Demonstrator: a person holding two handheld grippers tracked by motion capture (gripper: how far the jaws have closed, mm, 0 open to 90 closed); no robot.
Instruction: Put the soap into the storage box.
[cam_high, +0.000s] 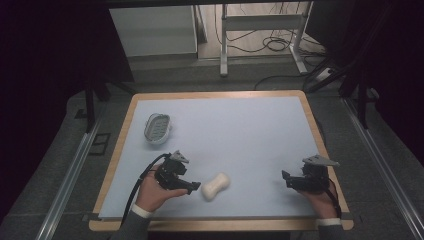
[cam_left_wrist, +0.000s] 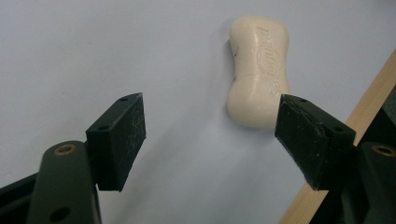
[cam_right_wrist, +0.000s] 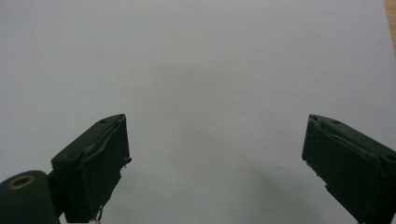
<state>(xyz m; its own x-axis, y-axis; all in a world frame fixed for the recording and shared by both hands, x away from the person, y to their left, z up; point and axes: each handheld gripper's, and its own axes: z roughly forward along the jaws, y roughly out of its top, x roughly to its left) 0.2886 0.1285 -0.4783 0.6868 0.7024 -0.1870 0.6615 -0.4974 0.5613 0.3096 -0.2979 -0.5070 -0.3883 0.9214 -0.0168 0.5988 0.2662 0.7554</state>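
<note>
A cream, waisted bar of soap lies flat on the pale mat near the front edge; in the left gripper view the soap shows stamped lettering. My left gripper is held low just to the left of the bar and points at it. In its own view the left gripper is open, with the bar's near end just beyond the right jaw and untouched. A white oval soap dish with a ribbed floor sits at the back left. My right gripper hovers at the front right; the right gripper is open over bare mat.
The pale blue-grey mat covers a wooden-edged table; the wood edge runs close to the soap. Beyond the table are a grey floor, cables and a white table frame.
</note>
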